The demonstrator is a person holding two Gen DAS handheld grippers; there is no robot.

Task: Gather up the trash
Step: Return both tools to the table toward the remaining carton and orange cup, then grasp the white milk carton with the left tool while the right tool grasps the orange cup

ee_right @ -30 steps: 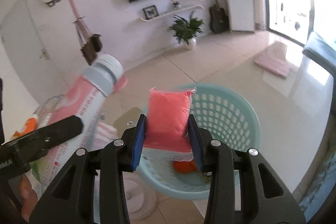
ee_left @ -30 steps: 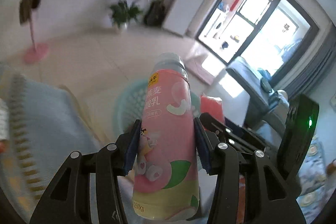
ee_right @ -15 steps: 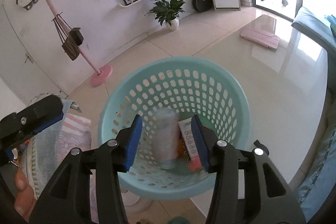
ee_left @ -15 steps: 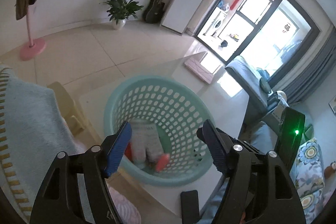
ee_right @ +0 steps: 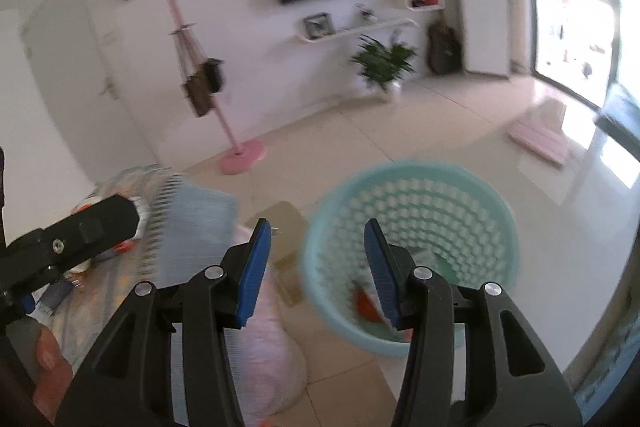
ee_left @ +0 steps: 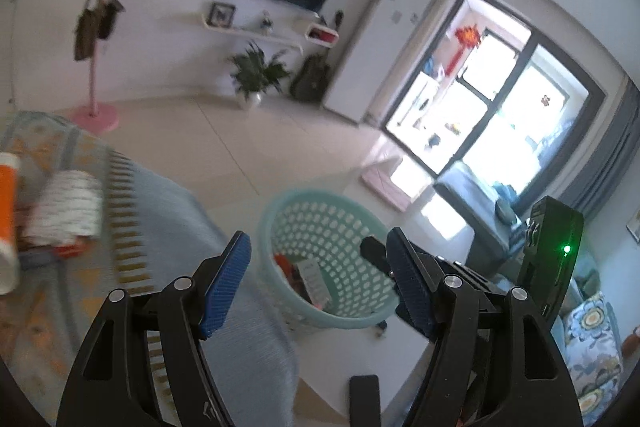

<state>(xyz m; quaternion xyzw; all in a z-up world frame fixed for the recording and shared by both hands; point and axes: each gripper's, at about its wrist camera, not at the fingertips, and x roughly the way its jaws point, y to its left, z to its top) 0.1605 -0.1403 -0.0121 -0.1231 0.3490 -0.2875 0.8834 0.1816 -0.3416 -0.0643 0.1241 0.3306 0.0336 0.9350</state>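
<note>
Above the basket (ee_left: 320,211) we are holding both grippers with nothing in them: the left gripper (ee_left: 320,281) is gaping wide, the right gripper (ee_right: 316,267) is standing well apart too, neither gripping anything. Trash is lying inside the basket, an orange piece (ee_right: 366,303) and a packet (ee_left: 314,277) among it, placed there, we judge, as collected. More items (ee_left: 60,211) are sitting on the cloth (ee_left: 200,227) to the left, likely the next pickup. Both grippers are pointing forward and downward, side by side.
</note>
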